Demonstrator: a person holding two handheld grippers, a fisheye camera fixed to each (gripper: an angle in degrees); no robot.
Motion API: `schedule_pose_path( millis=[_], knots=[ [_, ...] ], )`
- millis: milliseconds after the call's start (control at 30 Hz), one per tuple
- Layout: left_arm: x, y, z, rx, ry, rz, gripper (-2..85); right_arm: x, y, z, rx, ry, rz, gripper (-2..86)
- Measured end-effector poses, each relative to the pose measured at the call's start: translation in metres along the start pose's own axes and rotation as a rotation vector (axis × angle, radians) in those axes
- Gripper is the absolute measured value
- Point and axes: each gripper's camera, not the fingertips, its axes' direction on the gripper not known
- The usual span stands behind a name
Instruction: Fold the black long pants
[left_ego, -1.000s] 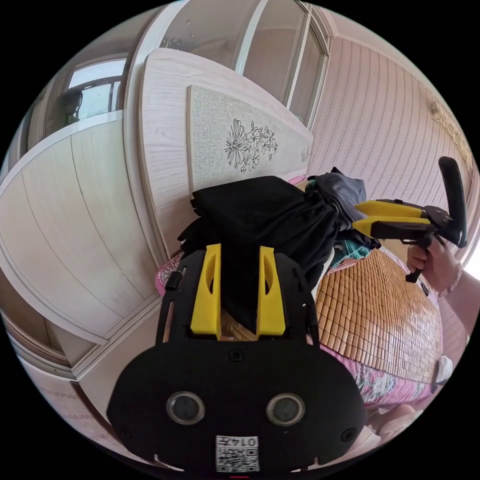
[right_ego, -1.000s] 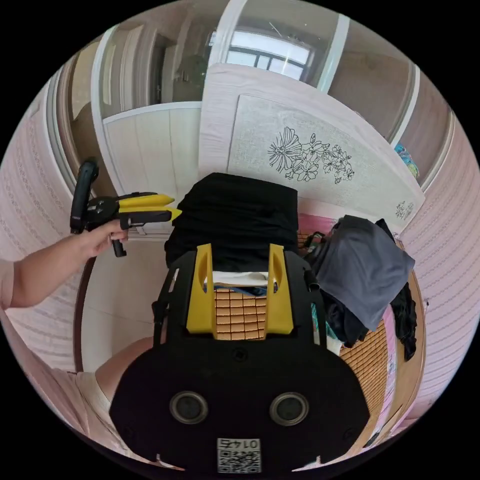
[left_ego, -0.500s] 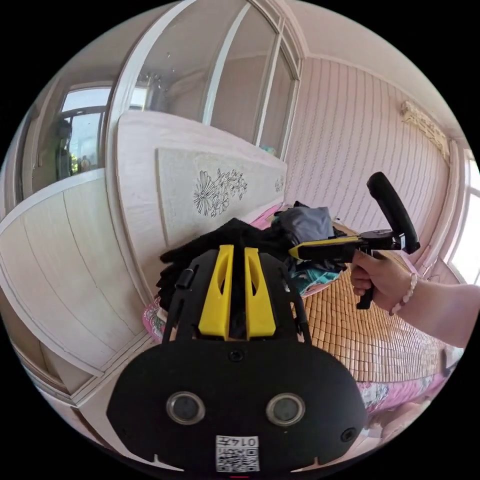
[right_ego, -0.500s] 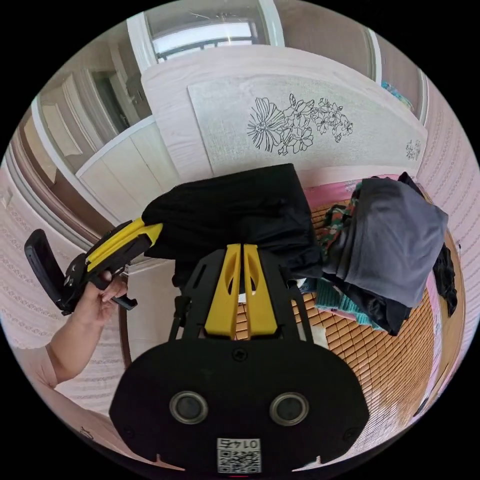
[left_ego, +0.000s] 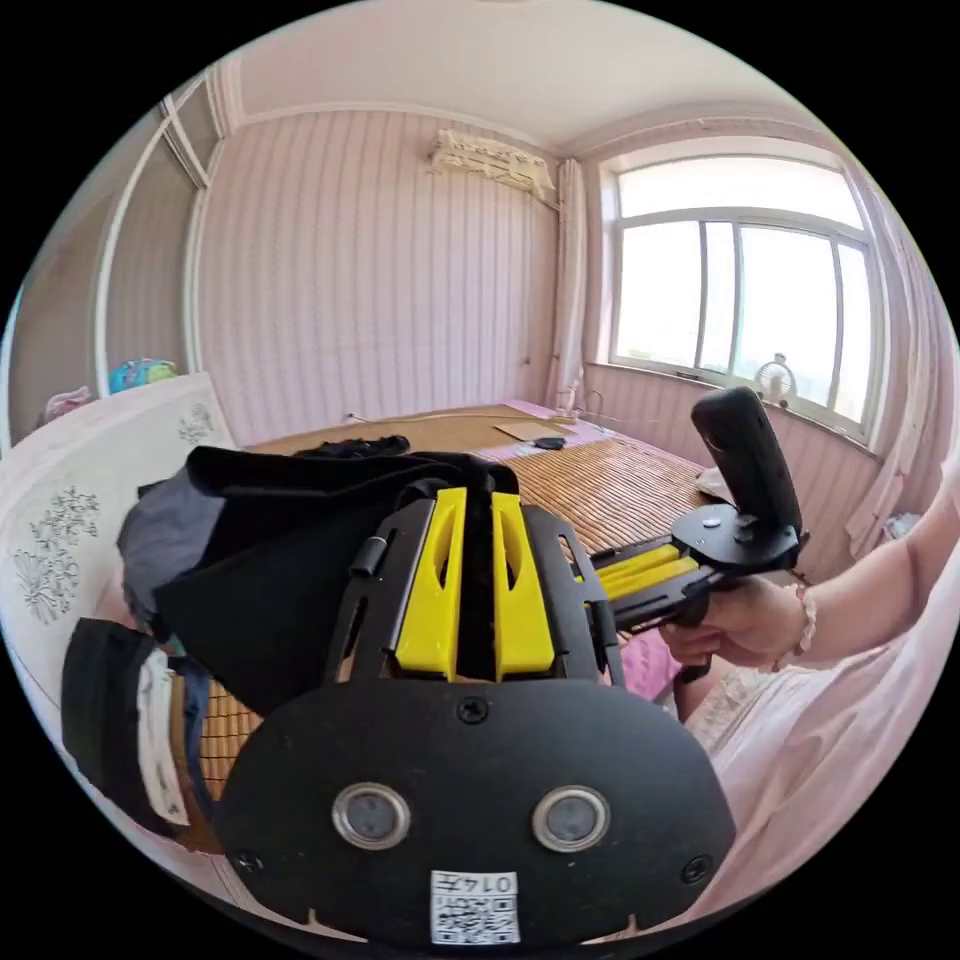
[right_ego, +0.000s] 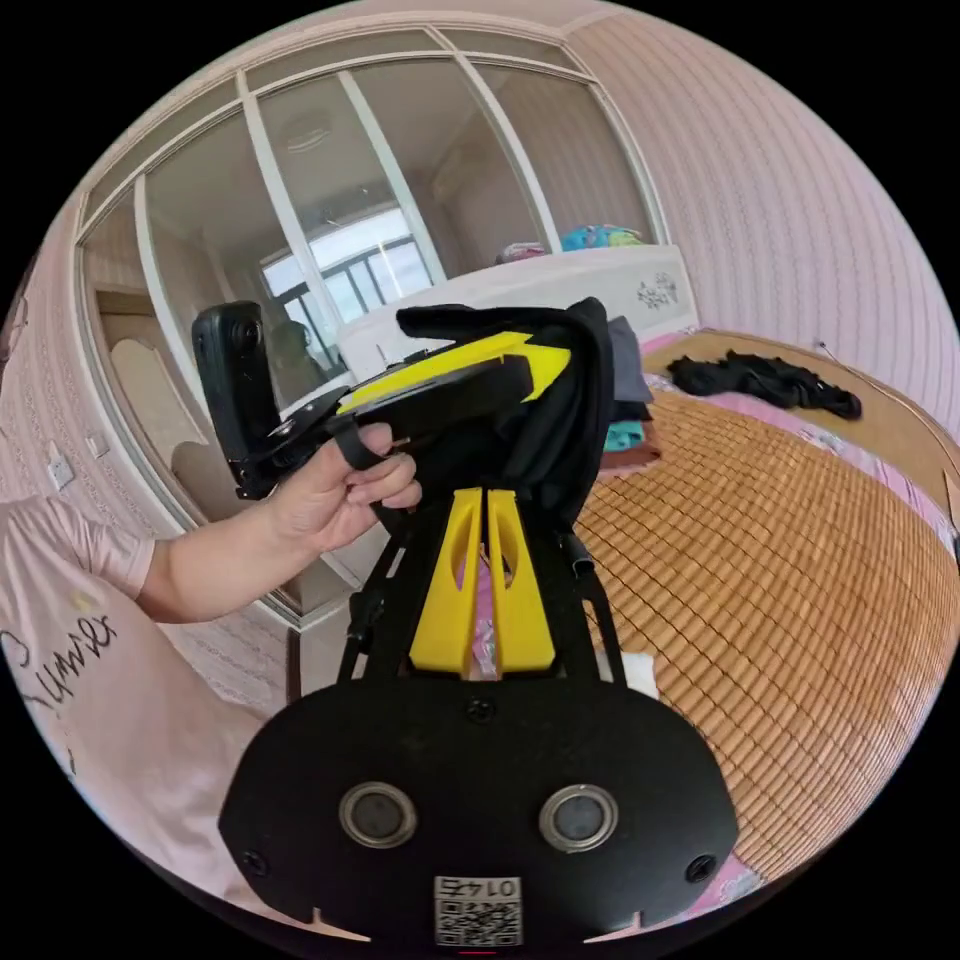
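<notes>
The left gripper (left_ego: 475, 585) has its yellow jaws pressed nearly together with a strip of the black pants (left_ego: 300, 560) pinched between them, and the cloth spreads up and away to its left as a flat folded slab held clear of the bed (left_ego: 610, 480). The right gripper (right_ego: 482, 580) also has its jaws drawn close; dark cloth hangs just ahead of its tips, but whether both jaws actually press on it cannot be told. In the right gripper view the left gripper reaches across above the right one's jaws, with the pants draped over its tip. In the left gripper view the right gripper sits just to the right, level with the left one's jaws. Holding the bundle at two points close together probably keeps the folds from dropping open while it is carried. The pants look already folded and lifted, so the job seems to be setting them down somewhere. Beyond and left of the left gripper lie a grey garment (left_ego: 165, 540) and a dark stack (left_ego: 110, 720) by the headboard (left_ego: 60, 500). A loose black garment (right_ego: 765, 380) lies far ahead of the right gripper on the woven mat (right_ego: 780, 600), well apart from the bundle.
</notes>
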Motion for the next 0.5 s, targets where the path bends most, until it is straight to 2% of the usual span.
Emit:
schedule_pose_path(
  millis=[133,200,267,400,500],
  knots=[
    [0.079,0.063,0.085,-0.252,0.224,0.008,5.9,0.085,0.092,-0.035,-0.259,0.149,0.355,0.4],
    [0.090,0.086,0.091,-0.315,0.230,0.009,6.3,0.101,0.121,-0.056,-0.283,0.167,0.457,0.6],
    [0.082,0.105,0.091,-0.373,0.182,-0.051,6.6,0.108,0.137,-0.078,-0.251,0.177,0.506,1.2],
    [0.025,0.143,0.087,-0.518,-0.058,-0.281,7.4,0.120,0.141,-0.106,-0.141,0.227,0.527,4.5],
    [-0.018,0.165,0.092,-0.601,-0.190,-0.421,8.3,0.128,0.119,-0.101,-0.163,0.217,0.474,10.1]
  ],
)
